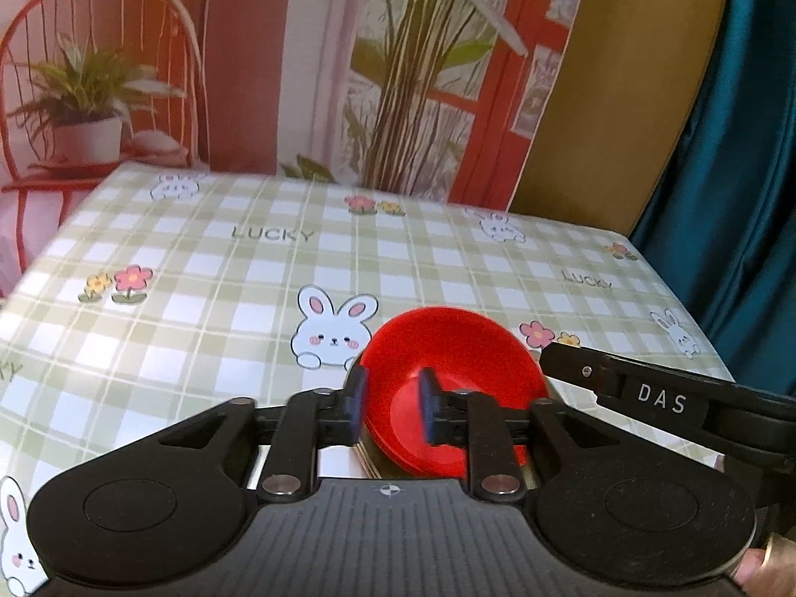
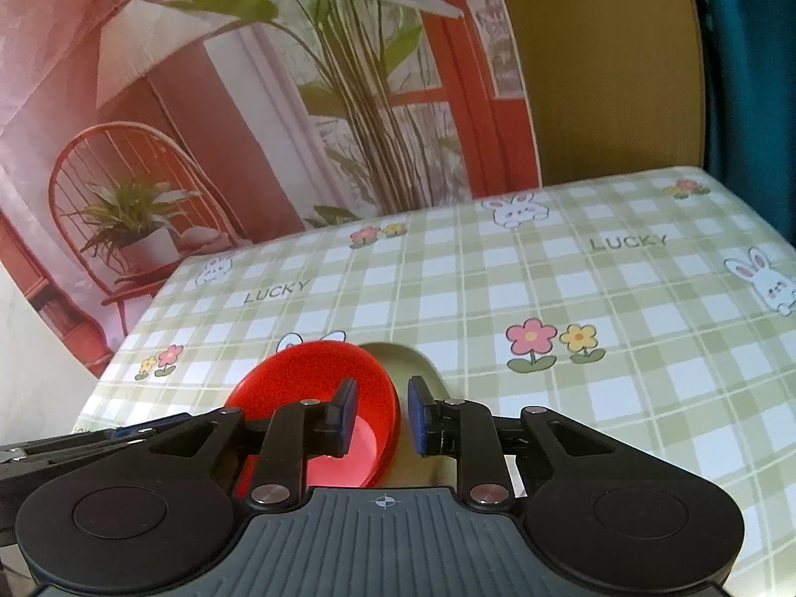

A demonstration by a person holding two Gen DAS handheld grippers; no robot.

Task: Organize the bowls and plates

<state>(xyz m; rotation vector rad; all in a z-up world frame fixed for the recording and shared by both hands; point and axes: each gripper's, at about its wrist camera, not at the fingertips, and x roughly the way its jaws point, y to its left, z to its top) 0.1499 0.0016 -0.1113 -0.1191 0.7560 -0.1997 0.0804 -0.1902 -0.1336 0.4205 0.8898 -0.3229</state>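
Red bowl (image 1: pixel 450 388) on olive plate (image 2: pixel 423 398), near table (image 1: pixel 199 258) front edge, cloth bare beyond. Left gripper (image 1: pixel 393 405): jaws part-open, straddling bowl's near-left rim, grip unclear. Right gripper (image 2: pixel 380 410): part-open across bowl's right rim, grip unclear.

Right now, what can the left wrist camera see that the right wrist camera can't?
Only the left wrist view shows the big bunny face beside the red bowl, and the "DAS" label on the other tool. Only the right wrist view shows the olive plate under the bowl clearly, plus the printed lamp. Both show the bowl and checked tablecloth.
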